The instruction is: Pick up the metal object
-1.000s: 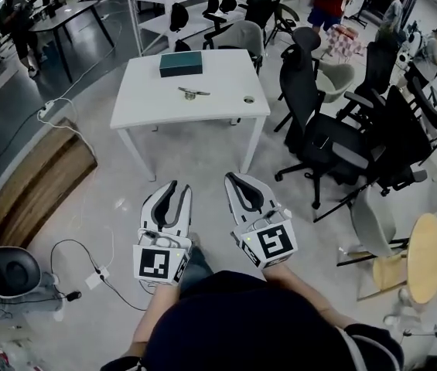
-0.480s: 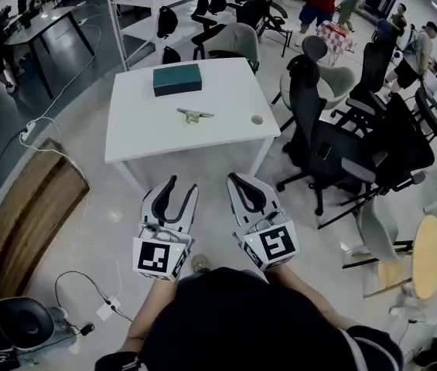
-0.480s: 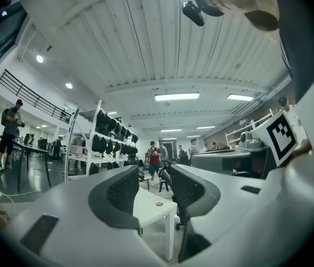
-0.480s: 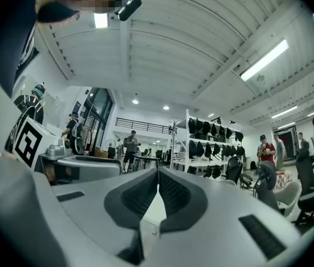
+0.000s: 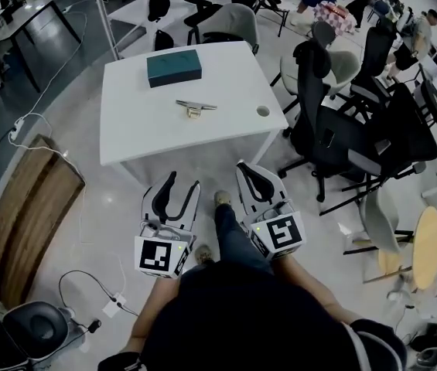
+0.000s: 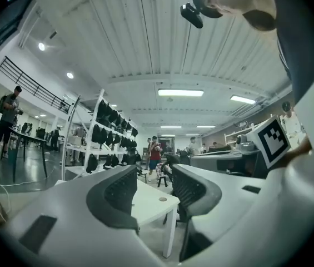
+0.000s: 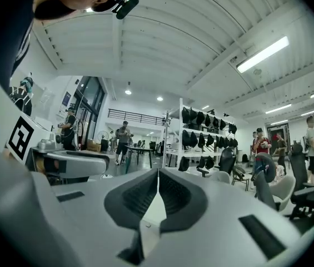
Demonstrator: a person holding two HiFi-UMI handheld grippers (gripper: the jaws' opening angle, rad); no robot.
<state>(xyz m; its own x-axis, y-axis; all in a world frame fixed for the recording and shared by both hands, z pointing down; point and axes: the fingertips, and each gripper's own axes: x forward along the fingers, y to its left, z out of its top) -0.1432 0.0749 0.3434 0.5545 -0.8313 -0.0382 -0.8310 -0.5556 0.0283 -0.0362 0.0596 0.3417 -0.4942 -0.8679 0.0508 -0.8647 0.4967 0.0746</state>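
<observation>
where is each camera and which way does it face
Head view: on the person's head, looking steeply down at the white table with the metal object; shows left gripper, right gripper, a leg.
Left gripper view: on the left gripper, looking along its opening jaws, nothing between them, at the table corner; right gripper's marker cube at right.
Right gripper view: on the right gripper, looking past shut jaws at a rack of black bags.
Shared: both gripper views show that rack; head and left gripper views, the table.
</observation>
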